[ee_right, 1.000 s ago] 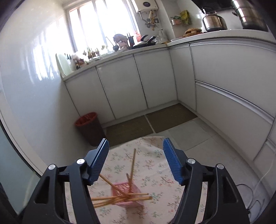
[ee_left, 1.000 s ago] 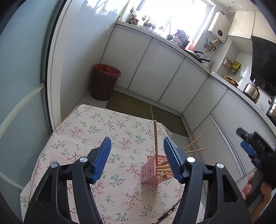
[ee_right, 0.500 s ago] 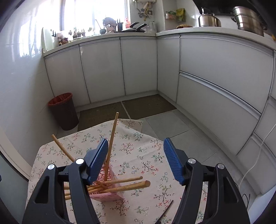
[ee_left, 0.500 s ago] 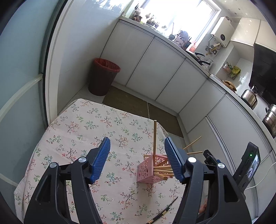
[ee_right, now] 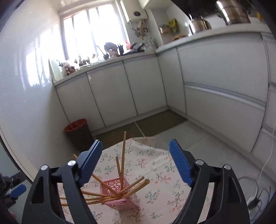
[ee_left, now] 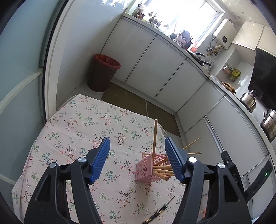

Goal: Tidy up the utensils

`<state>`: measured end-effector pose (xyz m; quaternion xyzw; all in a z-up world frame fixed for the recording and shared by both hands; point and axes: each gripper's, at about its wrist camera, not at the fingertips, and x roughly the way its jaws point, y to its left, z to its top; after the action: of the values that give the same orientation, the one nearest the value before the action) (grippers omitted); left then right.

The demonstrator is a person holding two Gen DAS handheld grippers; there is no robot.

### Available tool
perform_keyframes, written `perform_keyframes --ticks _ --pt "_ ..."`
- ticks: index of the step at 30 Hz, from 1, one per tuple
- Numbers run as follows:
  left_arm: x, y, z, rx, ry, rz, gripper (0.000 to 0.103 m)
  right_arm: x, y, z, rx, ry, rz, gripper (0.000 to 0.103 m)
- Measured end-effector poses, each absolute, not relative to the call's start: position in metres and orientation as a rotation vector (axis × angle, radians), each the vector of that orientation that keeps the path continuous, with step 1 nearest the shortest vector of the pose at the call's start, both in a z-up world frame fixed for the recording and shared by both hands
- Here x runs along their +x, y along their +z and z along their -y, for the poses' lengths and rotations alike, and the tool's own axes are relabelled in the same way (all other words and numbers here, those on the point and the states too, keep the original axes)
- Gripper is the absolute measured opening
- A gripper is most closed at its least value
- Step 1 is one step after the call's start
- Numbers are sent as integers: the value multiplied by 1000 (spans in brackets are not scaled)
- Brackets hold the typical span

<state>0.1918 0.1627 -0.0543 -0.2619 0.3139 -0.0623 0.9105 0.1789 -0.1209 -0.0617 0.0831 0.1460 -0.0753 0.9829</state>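
In pink basket [ee_right: 120,199], wooden chopsticks [ee_right: 122,155].

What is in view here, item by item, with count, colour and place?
basket: one, pink, on the table, right of centre in the left wrist view.
chopsticks: several, wooden, standing and fanned out in the basket; exact count unclear.
dark chopstick: one, black, flat on the cloth near the table edge, outside the basket.
tablecloth: one, pale floral, covering the table.
bin: one, dark red, on the floor by the cabinets.
kettle: one, steel, on the counter.
pot: one, steel, on the counter.
left gripper: blue fingers, open, empty.
right gripper: blue fingers, open, above the basket.
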Motion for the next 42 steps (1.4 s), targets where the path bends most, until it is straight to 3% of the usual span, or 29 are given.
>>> perform_keyframes --ticks 3,11,14,17,18,19,20,25,32,42 --pt "192 -55 -158 -538 -135 -652 64 181 -70 107 43 -134 -317 86" --pt "195 -57 -158 -545 -144 -661 64 229 -81 98 123 -166 -462 85" --pt "198 -60 -162 -560 -142 -676 64 248 -87 100 168 -171 -508 80" --pt "200 -61 -162 -564 -148 -685 64 265 -94 96 183 -168 -551 59" --pt "200 -61 -162 -563 -149 -686 64 271 -96 94 178 -158 -559 42" --pt "200 -60 -162 -563 -150 -688 65 276 -98 92 173 -147 -567 19" --pt "201 -60 -162 -564 -149 -689 65 280 -99 92 182 -140 -575 7" --pt "196 -55 -170 -576 -139 -666 65 263 -75 94 213 -87 -471 4" --pt "192 -50 -168 -575 -139 -659 65 222 8 91 201 7 -336 4" --pt "188 -50 -173 -588 -130 -659 65 181 88 88 125 47 -272 4"
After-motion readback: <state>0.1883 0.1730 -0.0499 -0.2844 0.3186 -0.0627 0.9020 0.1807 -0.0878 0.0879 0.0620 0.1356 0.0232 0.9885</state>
